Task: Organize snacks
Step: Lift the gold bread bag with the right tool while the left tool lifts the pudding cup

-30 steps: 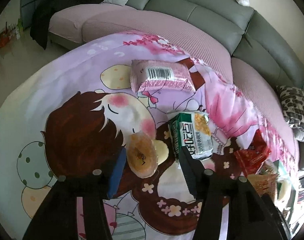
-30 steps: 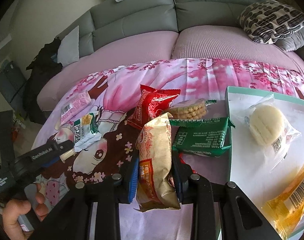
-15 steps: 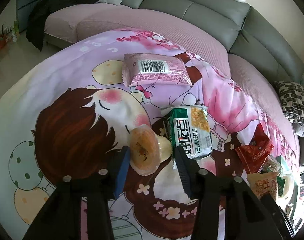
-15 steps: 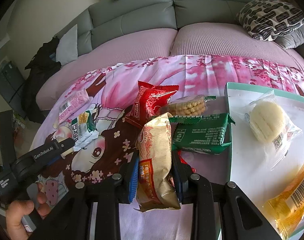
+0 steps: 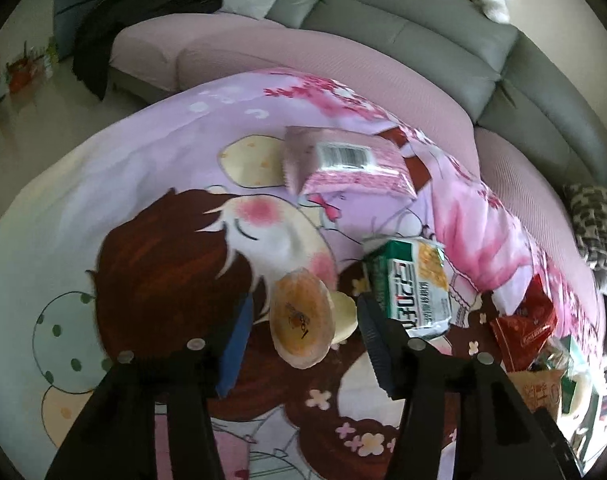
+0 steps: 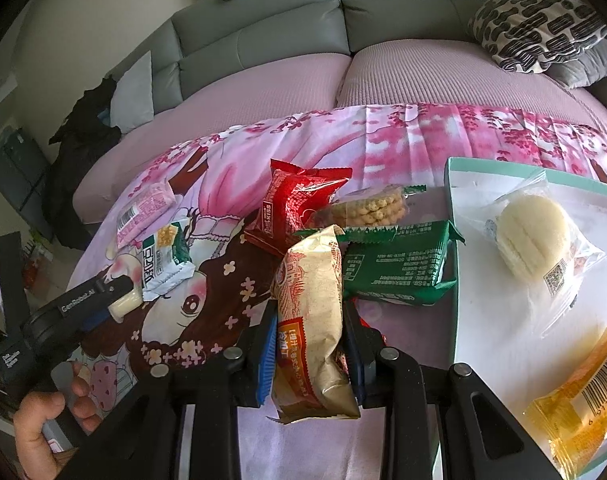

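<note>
A: How is the left gripper (image 5: 303, 334) seen?
B: Jaws just reopened around the jelly cup (image 5: 301, 320) — nothing gripped, beside the green-and-white packet (image 5: 413, 284).
A: And the right gripper (image 6: 309, 354)?
B: Clamped on the beige packet (image 6: 311, 320) — near that green-and-white packet.

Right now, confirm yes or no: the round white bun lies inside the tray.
Yes, the bun sits on the tray's white floor.

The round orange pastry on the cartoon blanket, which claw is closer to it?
Left. The left claw straddles the round orange pastry, its pads apart from it. The right claw is farther along the blanket, clamped on a tan snack bag.
</note>
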Tool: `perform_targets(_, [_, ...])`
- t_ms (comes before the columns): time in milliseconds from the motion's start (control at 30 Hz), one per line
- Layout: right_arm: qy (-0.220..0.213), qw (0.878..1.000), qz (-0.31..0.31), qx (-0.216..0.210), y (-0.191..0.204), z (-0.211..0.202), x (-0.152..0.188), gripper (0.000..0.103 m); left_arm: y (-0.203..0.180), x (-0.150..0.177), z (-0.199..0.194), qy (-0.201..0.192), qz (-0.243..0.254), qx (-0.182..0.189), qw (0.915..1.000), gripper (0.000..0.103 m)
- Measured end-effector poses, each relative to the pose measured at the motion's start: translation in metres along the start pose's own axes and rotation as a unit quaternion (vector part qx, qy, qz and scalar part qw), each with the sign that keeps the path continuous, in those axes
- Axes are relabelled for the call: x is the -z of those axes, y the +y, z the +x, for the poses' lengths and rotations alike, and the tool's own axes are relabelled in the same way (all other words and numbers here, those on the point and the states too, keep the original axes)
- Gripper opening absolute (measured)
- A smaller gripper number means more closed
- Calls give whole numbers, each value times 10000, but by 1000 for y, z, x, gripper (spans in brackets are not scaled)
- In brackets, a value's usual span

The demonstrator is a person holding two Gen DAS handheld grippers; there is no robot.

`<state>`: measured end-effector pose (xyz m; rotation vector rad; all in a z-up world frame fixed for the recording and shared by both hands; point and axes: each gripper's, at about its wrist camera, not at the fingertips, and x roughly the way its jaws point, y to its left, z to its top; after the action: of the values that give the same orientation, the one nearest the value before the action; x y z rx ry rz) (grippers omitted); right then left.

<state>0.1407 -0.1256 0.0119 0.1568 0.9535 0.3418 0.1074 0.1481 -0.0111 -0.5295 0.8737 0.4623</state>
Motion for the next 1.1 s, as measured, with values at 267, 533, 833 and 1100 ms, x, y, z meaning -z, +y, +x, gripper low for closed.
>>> perform_targets(267, [2,10000,6,-4,0,0,0,32,-17,5,2,-2,541,-354,9979,56])
perform_targets(533, [8,10000,17,-22,-1,1,1,32,-20,9,8,7,693,-545,9961,48])
perform_targets(833, [-36,10000,0,-45,-2,-3,1,32,-20,8,0,-146,593,-541,9967,46])
perform_targets(1100, [-206,9997,-11,-152,-6,-15,-3,32,-23,4,-19,-354,542,-490,9967,46])
